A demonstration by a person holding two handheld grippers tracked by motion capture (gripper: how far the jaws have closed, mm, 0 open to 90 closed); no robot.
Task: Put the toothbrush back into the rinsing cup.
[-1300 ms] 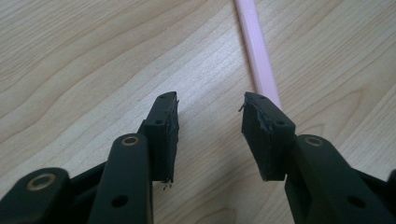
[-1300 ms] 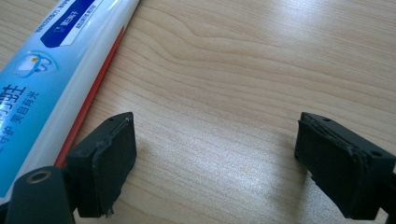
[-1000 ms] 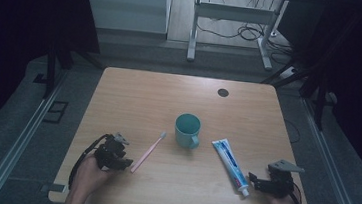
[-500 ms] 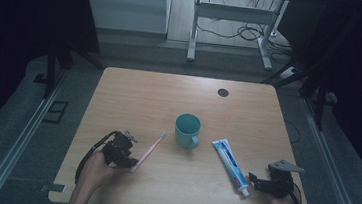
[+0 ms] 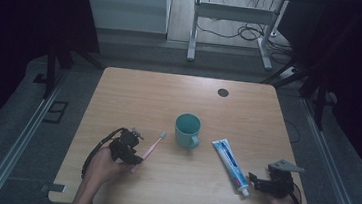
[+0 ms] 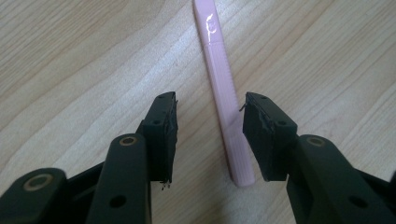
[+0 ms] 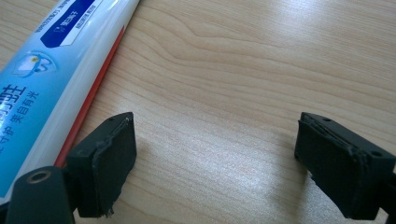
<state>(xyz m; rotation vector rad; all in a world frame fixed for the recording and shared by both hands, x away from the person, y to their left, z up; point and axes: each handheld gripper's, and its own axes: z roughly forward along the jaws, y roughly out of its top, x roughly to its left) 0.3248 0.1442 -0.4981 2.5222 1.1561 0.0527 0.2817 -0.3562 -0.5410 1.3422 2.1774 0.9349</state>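
Now left gripper (image 6: 210, 135) released, straddling pink toothbrush (image 6: 223, 93) handle, pads not touching.

The high view looks forward and down from above the near side, taking in the whole desk (image 5: 248, 113). Each tool's camera sits close over the wood, sharing the toothbrush (image 6: 223, 93) on the left and the toothpaste tube (image 7: 51, 70) on the right.

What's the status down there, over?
Left gripper open, jaws astride the pink toothbrush, pads not touching. Right gripper open on bare table beside the toothpaste tube. Teal cup apart from both, nothing in the way.
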